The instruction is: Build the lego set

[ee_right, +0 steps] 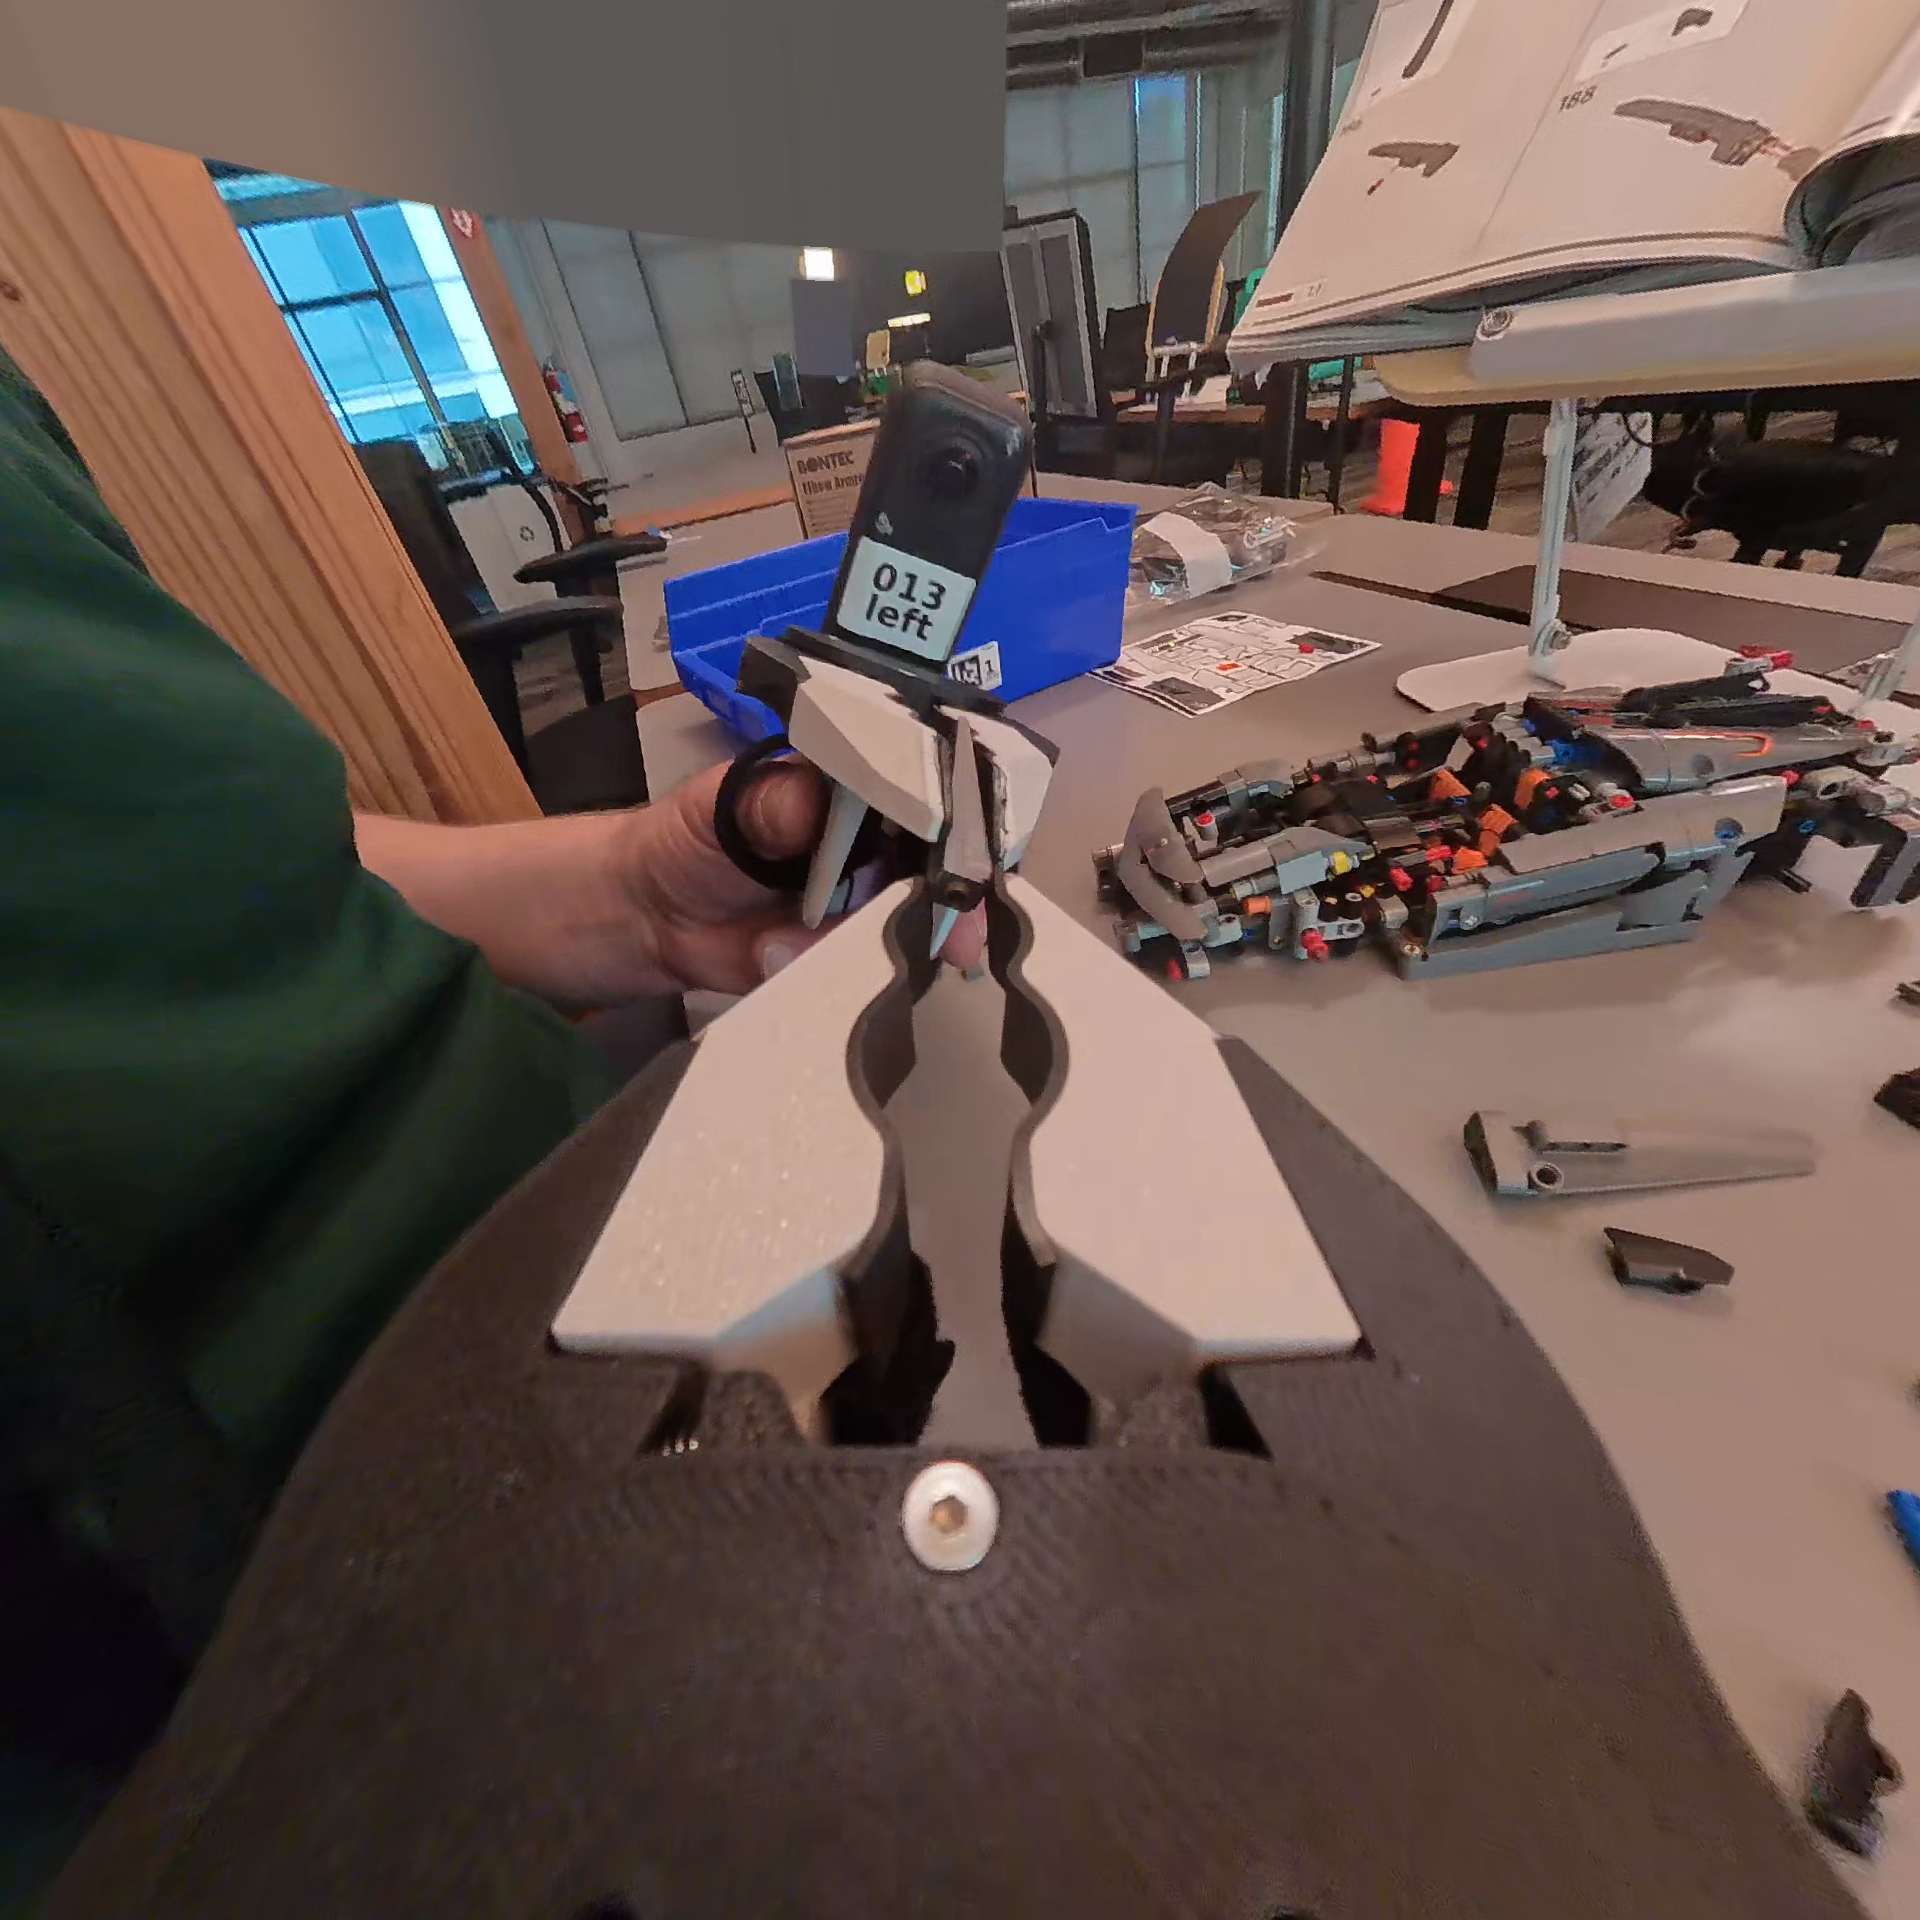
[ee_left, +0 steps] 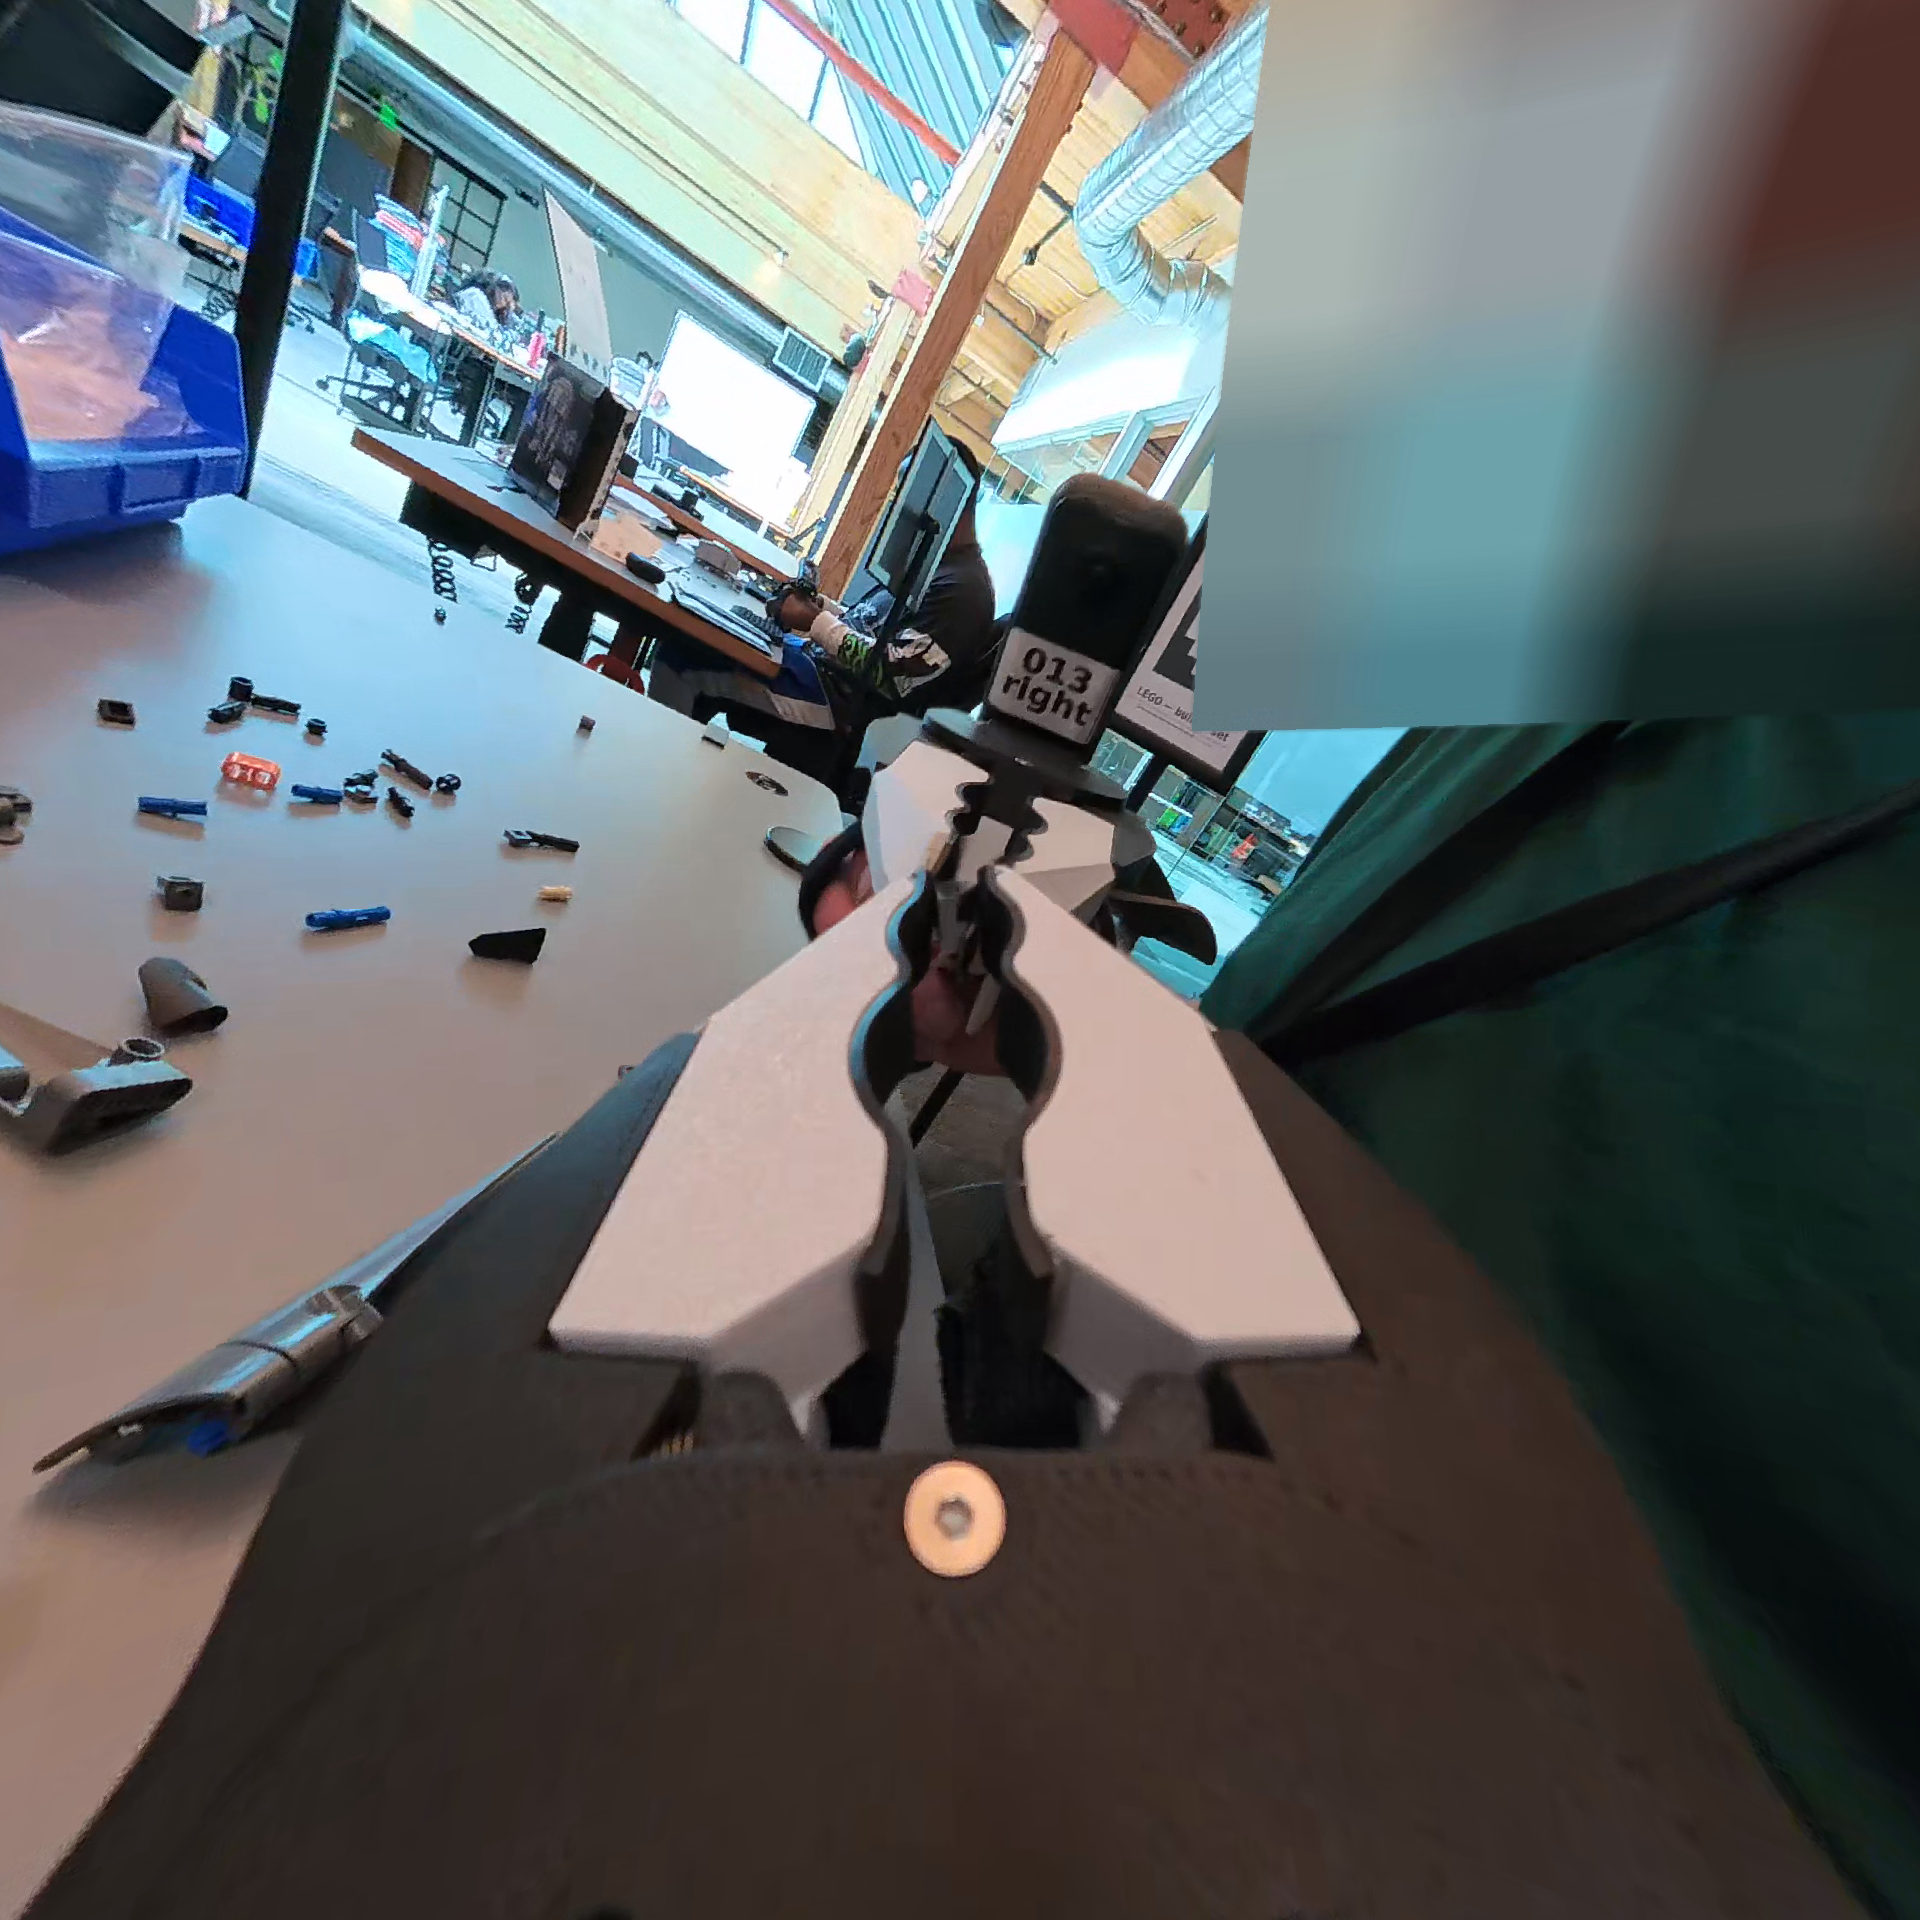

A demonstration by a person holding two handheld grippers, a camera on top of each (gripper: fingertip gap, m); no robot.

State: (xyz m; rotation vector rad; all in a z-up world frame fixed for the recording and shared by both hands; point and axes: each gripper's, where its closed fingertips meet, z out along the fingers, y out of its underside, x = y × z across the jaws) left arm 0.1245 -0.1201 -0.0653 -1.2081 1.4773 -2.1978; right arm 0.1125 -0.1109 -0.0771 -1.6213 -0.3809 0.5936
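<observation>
1. While you hold both tongs tip to tip, your left tongs (ee_left: 956,883) clamp a grey pointed piece (ee_right: 961,810).
2. Your right tongs (ee_right: 951,904) flank it; their grip cannot be told.
3. Lego model (ee_right: 1507,831) lies on the table (ee_right: 1351,1039).

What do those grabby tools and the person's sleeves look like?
Both tools match. The left gripper and right gripper have pale grey wedge-shaped fingers with wavy black inner edges, on a black textured body with a silver screw. Each carries a small black camera with a white label. The sleeve is dark green.
</observation>
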